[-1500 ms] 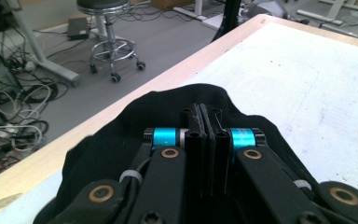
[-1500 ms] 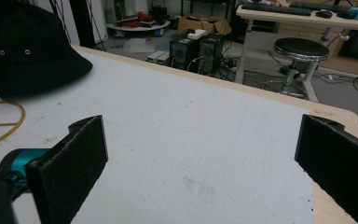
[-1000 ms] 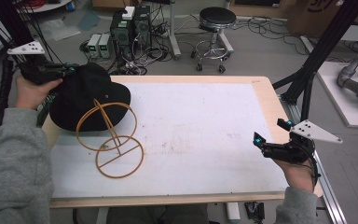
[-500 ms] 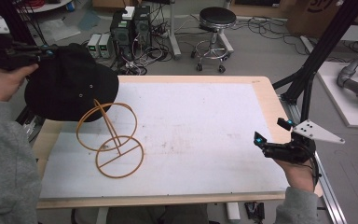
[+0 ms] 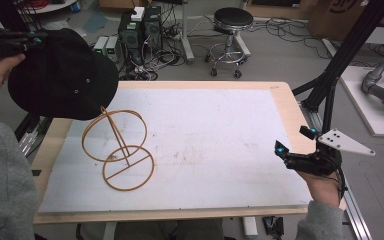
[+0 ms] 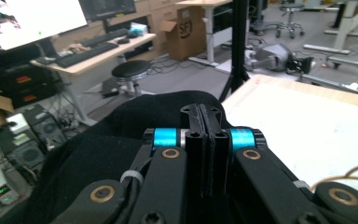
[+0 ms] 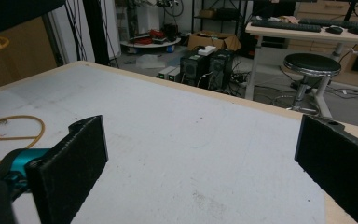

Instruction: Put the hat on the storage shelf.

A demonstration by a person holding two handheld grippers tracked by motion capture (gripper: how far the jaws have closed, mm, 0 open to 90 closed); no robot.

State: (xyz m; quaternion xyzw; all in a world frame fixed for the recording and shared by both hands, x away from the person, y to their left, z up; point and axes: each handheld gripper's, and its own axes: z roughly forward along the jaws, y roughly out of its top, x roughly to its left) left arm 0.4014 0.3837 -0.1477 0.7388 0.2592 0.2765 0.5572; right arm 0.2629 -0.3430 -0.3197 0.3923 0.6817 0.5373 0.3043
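A black cap (image 5: 62,75) hangs in the air above the table's far left corner, clear of the wire stand (image 5: 120,150). My left gripper (image 5: 35,37) is shut on its edge. In the left gripper view the jaws (image 6: 204,112) are pressed together on the black cap (image 6: 98,154). The orange wire stand, two rings on a post, stands bare on the white table mat (image 5: 205,130). My right gripper (image 5: 293,140) rests open at the table's right edge with nothing between its pads (image 7: 74,154). The stand (image 7: 9,126) shows at the left of the right gripper view.
Beyond the far edge of the table stand computer towers (image 5: 140,27) and a round stool (image 5: 232,20). A black frame post (image 5: 340,65) rises at the right. A grey robot arm (image 5: 380,90) lies on a white platform further right.
My left gripper has lifted the cap off the stand's top ring and carried it up and to the left. The right gripper has stayed still.
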